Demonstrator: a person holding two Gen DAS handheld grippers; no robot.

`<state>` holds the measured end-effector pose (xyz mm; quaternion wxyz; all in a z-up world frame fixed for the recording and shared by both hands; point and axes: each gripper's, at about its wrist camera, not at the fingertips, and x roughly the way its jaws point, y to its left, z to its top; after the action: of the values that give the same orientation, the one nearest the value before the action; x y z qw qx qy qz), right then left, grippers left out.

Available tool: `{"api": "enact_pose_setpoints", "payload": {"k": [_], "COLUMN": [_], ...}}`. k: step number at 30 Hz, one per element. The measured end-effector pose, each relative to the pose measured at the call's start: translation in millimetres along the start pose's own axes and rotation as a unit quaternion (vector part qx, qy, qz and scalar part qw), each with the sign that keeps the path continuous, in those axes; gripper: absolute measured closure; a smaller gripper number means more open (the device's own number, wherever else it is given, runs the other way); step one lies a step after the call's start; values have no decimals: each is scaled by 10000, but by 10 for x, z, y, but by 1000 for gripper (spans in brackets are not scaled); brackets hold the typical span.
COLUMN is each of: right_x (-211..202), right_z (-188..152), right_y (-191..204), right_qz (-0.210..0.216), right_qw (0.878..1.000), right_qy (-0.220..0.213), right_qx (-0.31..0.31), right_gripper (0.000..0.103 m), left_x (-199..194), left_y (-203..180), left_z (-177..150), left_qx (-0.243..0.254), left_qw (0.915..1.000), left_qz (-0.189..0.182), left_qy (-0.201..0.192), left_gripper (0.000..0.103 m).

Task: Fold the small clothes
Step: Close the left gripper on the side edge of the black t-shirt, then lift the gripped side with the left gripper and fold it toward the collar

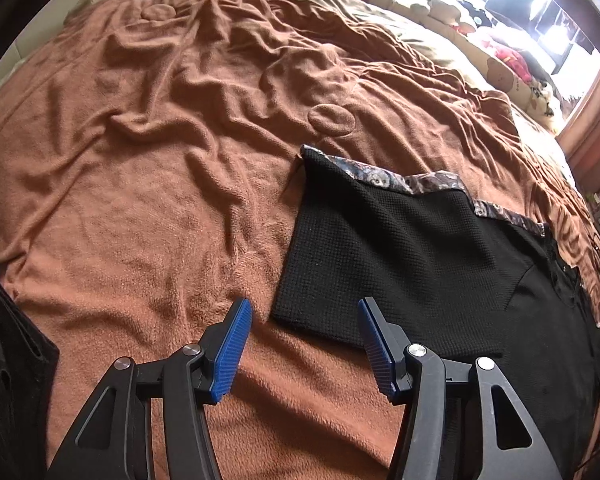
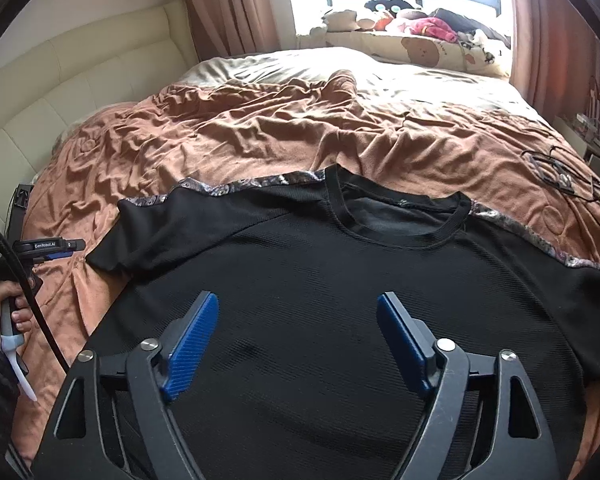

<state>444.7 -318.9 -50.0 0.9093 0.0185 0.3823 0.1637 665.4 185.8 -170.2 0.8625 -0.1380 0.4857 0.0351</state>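
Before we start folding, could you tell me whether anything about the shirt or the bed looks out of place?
Nothing looks damaged. The black T-shirt lies spread out, front up, on a heavily rumpled brown blanket, so it will not sit flat. Some dark straps or cords lie loose near the blanket's right edge.

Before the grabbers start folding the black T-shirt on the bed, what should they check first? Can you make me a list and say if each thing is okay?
1. T-shirt spread flat, front up, on the brown blanket: ok.
2. Left gripper open and empty: ok.
3. Right gripper open and empty, above the shirt's middle: ok.
4. Left sleeve lying flat, its edge near the left gripper: ok.
5. Other sleeve fully flat: cannot tell, it runs out toward the picture's edge.
6. Bottom hem straight: cannot tell, hidden behind the grippers.
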Motion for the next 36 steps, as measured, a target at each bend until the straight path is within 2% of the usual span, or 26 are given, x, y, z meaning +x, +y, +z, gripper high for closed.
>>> {"api": "enact_pose_setpoints", "payload": {"k": [4,6,10,11,16,17,18,20,22,28,33,36], "right_x": [231,335,521,566,767,797,819,851,865,800,638,530], "right_z": [119,172,262,278,328,330,331,324,316,305,285,259], "right_y": [6,14,34,42,93,105,115,142,153,112,30,-45], "right_qz": [154,207,332,359,501,514,534,587,605,576,537,520], "right_qw": [9997,9995,9988,9986,9974,9973,9971,9967,9965,9962,9963,9963], "right_qy": [153,214,288,310,414,427,435,452,474,488,428,368], "right_qx": [115,136,221,241,295,309,327,345,344,435,508,581], "right_gripper": [28,34,44,44,49,49,49,49,49,49,49,49], "left_x": [168,239,435,480,522,526,524,485,407,143,-175,-370], "left_y": [22,19,30,39,5,-11,-27,-33,-29,-106,-263,-485], "left_z": [81,123,182,177,138,154,173,238,314,503,628,703], "left_qx": [-48,-33,-40,-71,34,63,135,193,185,238,248,382], "left_qw": [9999,9999,9996,9993,9991,9990,9987,9987,9991,9996,9990,9975], "left_qz": [-50,19,29,-58,52,65,132,64,151,112,-187,-340], "left_qy": [104,105,289,354,424,443,472,463,344,54,-313,-485], "left_gripper": [49,57,57,57,58,70,87,95,96,96,97,97]}}
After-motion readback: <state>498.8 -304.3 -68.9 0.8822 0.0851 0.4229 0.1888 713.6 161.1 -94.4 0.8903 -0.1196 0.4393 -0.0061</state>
